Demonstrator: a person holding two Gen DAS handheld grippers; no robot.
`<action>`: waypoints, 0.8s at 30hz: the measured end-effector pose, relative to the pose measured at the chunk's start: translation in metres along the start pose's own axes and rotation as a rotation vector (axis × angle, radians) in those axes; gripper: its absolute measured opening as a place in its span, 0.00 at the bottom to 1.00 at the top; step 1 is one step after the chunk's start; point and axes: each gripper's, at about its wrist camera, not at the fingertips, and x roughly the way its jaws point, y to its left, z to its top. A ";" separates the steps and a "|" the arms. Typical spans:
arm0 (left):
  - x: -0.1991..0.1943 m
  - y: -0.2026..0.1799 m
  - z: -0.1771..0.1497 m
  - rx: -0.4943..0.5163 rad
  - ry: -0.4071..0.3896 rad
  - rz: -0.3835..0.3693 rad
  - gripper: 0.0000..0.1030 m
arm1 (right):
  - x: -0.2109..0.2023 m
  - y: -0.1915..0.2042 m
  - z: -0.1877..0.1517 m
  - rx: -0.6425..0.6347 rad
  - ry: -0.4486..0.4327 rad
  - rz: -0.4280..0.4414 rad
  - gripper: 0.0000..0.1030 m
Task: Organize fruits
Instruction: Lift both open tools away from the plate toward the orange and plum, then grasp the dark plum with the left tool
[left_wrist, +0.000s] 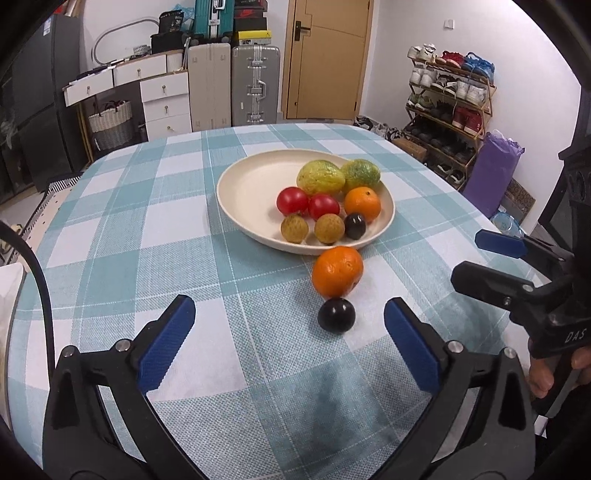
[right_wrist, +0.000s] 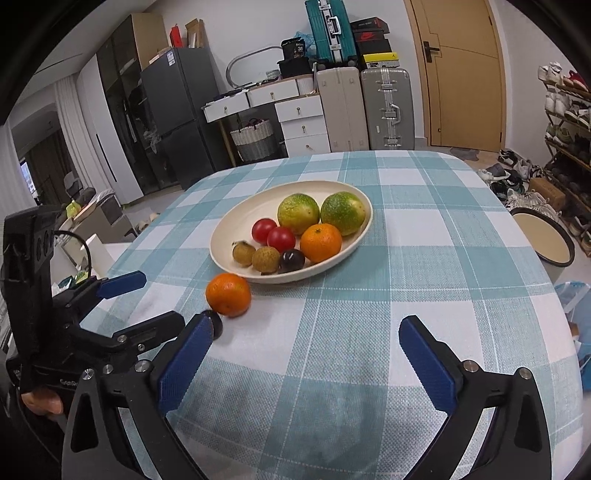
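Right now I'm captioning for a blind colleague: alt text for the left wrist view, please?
Open left gripper faces a dark plum and an orange on a checked tablecloth, just short of a cream plate holding seven fruits.

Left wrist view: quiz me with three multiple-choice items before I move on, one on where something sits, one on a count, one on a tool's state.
1. Where is the loose orange?
A. in the plate
B. on the tablecloth just outside the plate's near rim
C. held by a tool

2. How many red tomatoes lie in the plate?
A. one
B. two
C. four

3. What is the state of the left tool?
A. open and holding nothing
B. shut on the dark plum
C. shut on the orange

Answers:
1 B, it rests on the checked tablecloth beside the rim, with the dark plum right in front of it.
2 B, two tomatoes sit side by side.
3 A, its blue pads stand wide apart, with the plum lying beyond them, ungripped.
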 end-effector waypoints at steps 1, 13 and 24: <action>0.002 -0.001 0.000 0.001 0.010 -0.008 0.99 | 0.000 -0.001 -0.001 -0.004 -0.002 -0.010 1.00; 0.022 -0.021 -0.001 0.083 0.073 -0.041 0.94 | 0.003 -0.011 -0.003 0.033 0.013 -0.014 1.00; 0.030 -0.026 -0.004 0.096 0.116 -0.107 0.44 | 0.005 -0.010 -0.004 0.030 0.022 -0.009 1.00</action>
